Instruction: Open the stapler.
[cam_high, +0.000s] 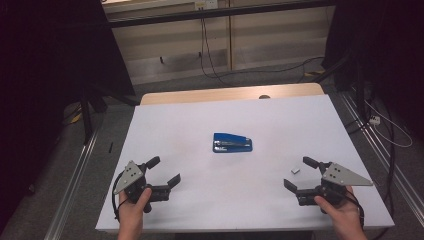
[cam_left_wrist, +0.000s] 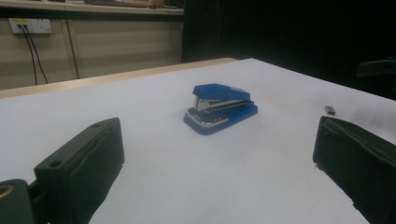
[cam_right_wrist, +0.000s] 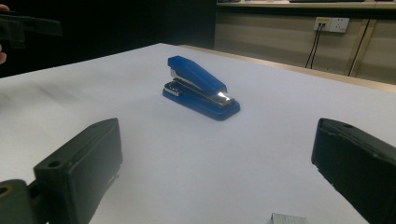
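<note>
A blue stapler (cam_high: 232, 142) (cam_left_wrist: 219, 107) (cam_right_wrist: 201, 88) lies shut near the middle of the white table (cam_high: 200, 115). A small grey strip of staples (cam_high: 295, 171) (cam_left_wrist: 329, 110) (cam_right_wrist: 288, 218) rests on the table at the right, between the tips of my right gripper (cam_high: 298, 173) (cam_right_wrist: 215, 144). That gripper is open, held low near the front right edge. My left gripper (cam_high: 164, 171) (cam_left_wrist: 217, 144) is open too, near the front left, with nothing between its jaws. Both point towards the stapler from well short of it.
A wooden strip (cam_high: 230, 94) runs along the table's far edge. Beyond it, cables (cam_high: 207, 55) trail over the floor. Metal rails (cam_high: 75, 170) flank the table on both sides. A wall socket (cam_right_wrist: 332, 23) hangs on the back wall.
</note>
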